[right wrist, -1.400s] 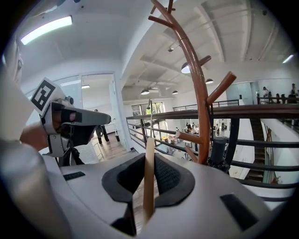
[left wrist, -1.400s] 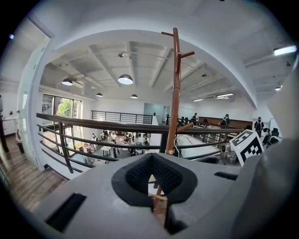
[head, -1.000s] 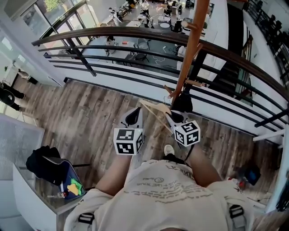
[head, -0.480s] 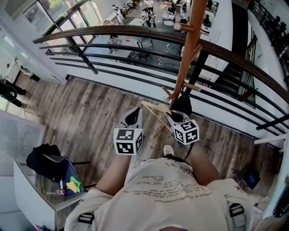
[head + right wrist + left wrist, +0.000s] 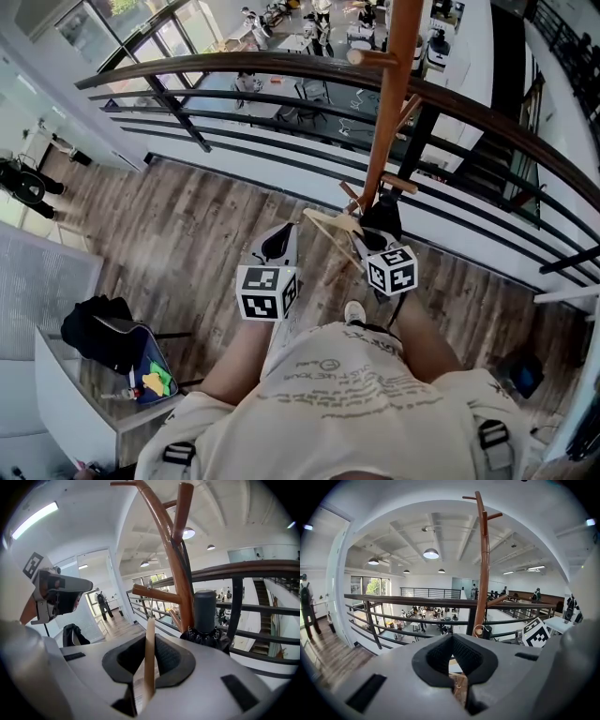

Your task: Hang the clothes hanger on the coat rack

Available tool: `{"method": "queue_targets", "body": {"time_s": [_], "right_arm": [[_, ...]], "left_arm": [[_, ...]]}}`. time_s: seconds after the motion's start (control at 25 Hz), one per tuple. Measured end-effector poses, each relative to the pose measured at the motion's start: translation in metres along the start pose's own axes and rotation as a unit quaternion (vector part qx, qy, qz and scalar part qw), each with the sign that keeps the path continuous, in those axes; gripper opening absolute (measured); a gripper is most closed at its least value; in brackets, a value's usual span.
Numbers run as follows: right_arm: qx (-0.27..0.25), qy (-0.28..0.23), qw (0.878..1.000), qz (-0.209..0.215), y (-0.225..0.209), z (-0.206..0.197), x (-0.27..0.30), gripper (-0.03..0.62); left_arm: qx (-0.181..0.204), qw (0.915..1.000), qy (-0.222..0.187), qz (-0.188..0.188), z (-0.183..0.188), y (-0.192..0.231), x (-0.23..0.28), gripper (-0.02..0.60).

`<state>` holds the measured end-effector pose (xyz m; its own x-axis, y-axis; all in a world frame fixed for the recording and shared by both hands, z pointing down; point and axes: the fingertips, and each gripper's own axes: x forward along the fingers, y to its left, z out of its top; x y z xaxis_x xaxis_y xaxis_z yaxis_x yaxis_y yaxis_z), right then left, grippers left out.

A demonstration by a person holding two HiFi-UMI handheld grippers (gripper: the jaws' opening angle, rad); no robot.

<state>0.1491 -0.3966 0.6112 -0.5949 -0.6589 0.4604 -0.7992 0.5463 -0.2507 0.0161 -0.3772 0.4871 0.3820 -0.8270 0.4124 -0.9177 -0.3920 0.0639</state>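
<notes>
The wooden coat rack stands by the railing, with a black folded umbrella at its foot. A pale wooden clothes hanger lies tilted between my two grippers. My right gripper is shut on the hanger; in the right gripper view its bar stands upright between the pads, close to the rack's pole and a low peg. My left gripper sits just left of the hanger's end, its jaws together with nothing seen in them. The rack stands ahead in the left gripper view.
A dark curved railing runs behind the rack, with a drop to a lower floor beyond. A white table at the lower left carries a black bag. A blue object lies on the floor at the right.
The right gripper and hanger have edged slightly up toward the rack's foot. The left gripper has hardly moved. The head view has shifted a little.
</notes>
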Motion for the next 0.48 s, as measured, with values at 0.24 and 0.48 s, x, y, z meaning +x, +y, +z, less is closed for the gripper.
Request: {"method": "queue_targets", "body": {"time_s": [0.24,0.48], "right_arm": [[0.004,0.005,1.0,-0.013,-0.013,-0.011,-0.002,0.051],[0.001,0.011,1.0,-0.011,-0.017,-0.014,-0.001,0.051]], "left_arm": [[0.004,1.0,0.004,-0.003,-0.004,-0.008,0.003,0.005],[0.008,0.9999,0.004,-0.007,-0.005,-0.015,0.002,0.005]]}}
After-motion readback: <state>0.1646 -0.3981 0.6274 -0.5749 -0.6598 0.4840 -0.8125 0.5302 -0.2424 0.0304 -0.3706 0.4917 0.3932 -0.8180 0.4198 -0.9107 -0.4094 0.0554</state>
